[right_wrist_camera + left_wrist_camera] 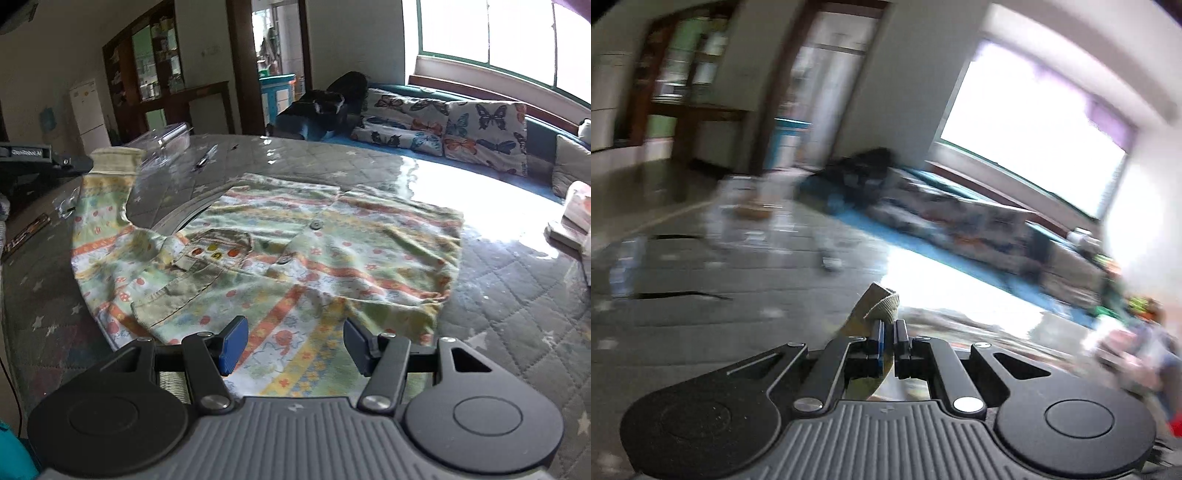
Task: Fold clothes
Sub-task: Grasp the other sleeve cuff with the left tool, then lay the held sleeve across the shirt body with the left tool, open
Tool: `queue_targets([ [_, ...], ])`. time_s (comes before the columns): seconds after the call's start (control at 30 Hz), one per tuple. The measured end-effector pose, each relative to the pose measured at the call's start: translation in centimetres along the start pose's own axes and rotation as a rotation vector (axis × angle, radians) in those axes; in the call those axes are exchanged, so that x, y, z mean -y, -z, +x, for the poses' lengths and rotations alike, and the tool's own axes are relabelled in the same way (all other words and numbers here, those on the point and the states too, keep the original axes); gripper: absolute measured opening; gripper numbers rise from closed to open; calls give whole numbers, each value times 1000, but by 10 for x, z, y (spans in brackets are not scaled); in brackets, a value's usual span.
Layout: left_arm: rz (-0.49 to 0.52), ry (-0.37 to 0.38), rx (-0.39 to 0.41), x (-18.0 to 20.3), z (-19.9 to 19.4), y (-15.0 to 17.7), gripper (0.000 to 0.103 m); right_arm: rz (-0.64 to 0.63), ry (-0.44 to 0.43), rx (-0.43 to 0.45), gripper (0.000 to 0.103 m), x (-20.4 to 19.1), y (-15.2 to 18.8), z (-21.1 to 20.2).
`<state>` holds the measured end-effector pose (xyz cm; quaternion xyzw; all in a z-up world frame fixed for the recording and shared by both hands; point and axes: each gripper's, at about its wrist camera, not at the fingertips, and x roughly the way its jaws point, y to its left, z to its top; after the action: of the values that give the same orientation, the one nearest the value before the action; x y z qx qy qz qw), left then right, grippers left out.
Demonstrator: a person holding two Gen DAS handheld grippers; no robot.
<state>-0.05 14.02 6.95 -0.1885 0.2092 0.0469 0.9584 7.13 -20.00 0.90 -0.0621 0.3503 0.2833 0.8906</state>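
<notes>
From where I sat at the controls, the shirt (pixel 280 254) lay face up on the quilted table cover (pixel 509 295), its buttoned front and olive chest pocket (pixel 192 273) showing, the body spread fairly flat with soft ripples. One sleeve (pixel 99 206) ran away from the pocket toward the table's far left edge, and its ribbed cuff (pixel 116 160) was lifted clear of the cover.

My left gripper (pixel 889 332) had its fingers pressed together on that cuff (pixel 882 302); the left wrist view was badly smeared by motion, but the pinch on the ribbing read clearly. My right gripper (pixel 291 345) stood spread wide, low over the shirt's near hem, holding nothing; I could not tell whether its pads touched the cloth.

I judged the garment light, thin and limp: it would sag between any two holds and drag across the slick-looking cover rather than keep a shape. The ribbed cuff and the stitched hems looked like the soundest places to grip, being thicker than the printed cloth. Pinching mid-panel near the pocket risked catching only one layer. A clear box (pixel 162 142) and a pen (pixel 207 156) sat beyond the sleeve.
</notes>
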Motion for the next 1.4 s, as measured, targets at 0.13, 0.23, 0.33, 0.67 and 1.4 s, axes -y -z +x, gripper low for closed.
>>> queue_targets([
  [0.13, 42, 155, -54, 42, 9, 8, 5, 31, 21, 17, 59, 8, 0, -8],
  [0.23, 89, 235, -97, 69, 17, 18, 4, 49, 38, 27, 58, 14, 1, -12],
  [0.33, 129, 287, -143, 87, 24, 32, 4, 79, 60, 43, 58, 22, 2, -19],
  [0.67, 256, 411, -351, 118, 39, 80, 7, 152, 42, 33, 51, 37, 1, -22],
  [1.4, 188, 99, -264, 34, 32, 47, 48, 129, -69, -68, 9, -3, -6, 42],
])
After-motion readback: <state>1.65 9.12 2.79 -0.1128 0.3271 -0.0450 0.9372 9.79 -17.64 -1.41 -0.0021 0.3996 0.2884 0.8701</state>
